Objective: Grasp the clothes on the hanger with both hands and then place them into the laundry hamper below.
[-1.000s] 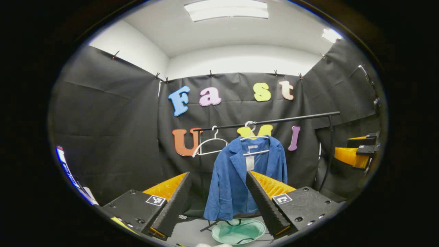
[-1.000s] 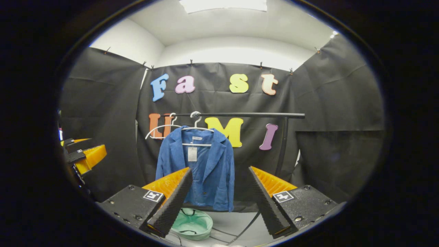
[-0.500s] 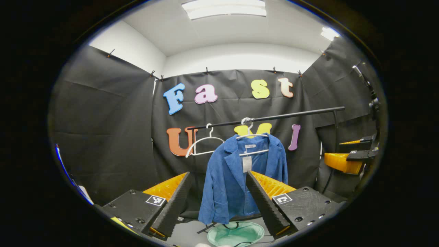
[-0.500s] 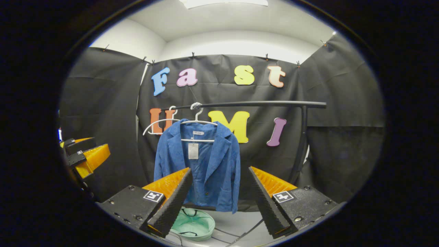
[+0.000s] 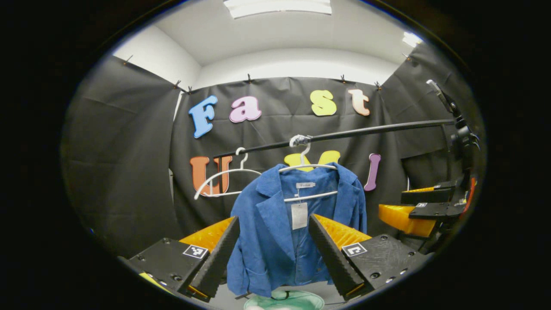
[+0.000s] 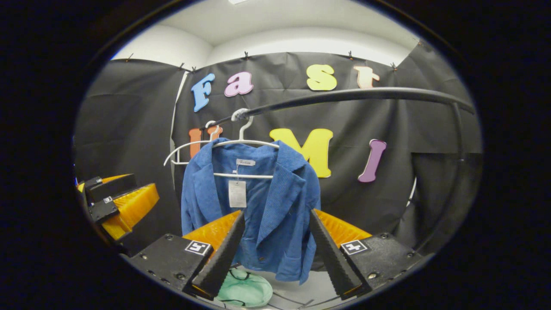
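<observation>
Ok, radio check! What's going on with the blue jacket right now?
Left tool open, right tool open, both short of the jacket. Blue jacket on its hanger, hamper below. Nothing in the way.

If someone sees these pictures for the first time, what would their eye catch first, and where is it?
First the blue jacket, hanging on a white hanger from the black rail, in the middle of both views. An empty white hanger hangs beside it. Below lies the green laundry hamper, and each open hand-held gripper, left and right, points toward the jacket.
</observation>
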`<state>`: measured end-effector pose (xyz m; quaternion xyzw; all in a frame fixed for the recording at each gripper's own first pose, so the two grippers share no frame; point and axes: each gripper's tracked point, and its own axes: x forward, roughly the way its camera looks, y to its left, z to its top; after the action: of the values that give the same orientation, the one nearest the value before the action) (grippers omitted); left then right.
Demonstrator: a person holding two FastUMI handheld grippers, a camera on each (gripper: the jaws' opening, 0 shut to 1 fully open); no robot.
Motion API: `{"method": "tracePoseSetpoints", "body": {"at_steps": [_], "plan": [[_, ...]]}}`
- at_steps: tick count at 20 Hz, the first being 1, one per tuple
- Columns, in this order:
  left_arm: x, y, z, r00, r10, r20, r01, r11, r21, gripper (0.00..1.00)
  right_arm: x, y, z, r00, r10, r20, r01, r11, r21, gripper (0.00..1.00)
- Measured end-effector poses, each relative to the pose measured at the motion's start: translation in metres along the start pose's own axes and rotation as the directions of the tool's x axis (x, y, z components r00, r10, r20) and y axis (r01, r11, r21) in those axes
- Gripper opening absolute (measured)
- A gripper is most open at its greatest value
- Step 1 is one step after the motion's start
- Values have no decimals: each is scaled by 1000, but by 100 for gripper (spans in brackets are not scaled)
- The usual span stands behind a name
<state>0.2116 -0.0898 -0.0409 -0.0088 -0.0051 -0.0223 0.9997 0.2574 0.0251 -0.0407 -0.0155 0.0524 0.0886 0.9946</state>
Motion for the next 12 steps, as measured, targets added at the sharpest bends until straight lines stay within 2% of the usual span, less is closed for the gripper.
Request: {"method": "tracePoseSetpoints", "body": {"at_steps": [3,4,5,7,12], "plan": [[39,-8,-15,1000,7,-19,-7,1000,-7,96,48,5,-9,998,49,-25,-49,999,-4,93],[53,-9,-20,1000,11,-19,-11,1000,-3,98,64,4,-12,998,54,-36,-55,998,-8,92],[67,-9,-28,999,22,-33,-22,1000,5,97,79,5,-17,997,57,-45,-57,998,-8,86],[92,-7,-42,997,50,-53,-48,998,28,95,108,5,-21,997,47,-57,-47,999,-6,85],[141,6,-64,989,126,-77,-121,990,68,99,155,1,-27,996,9,-86,-8,1000,5,85]]}}
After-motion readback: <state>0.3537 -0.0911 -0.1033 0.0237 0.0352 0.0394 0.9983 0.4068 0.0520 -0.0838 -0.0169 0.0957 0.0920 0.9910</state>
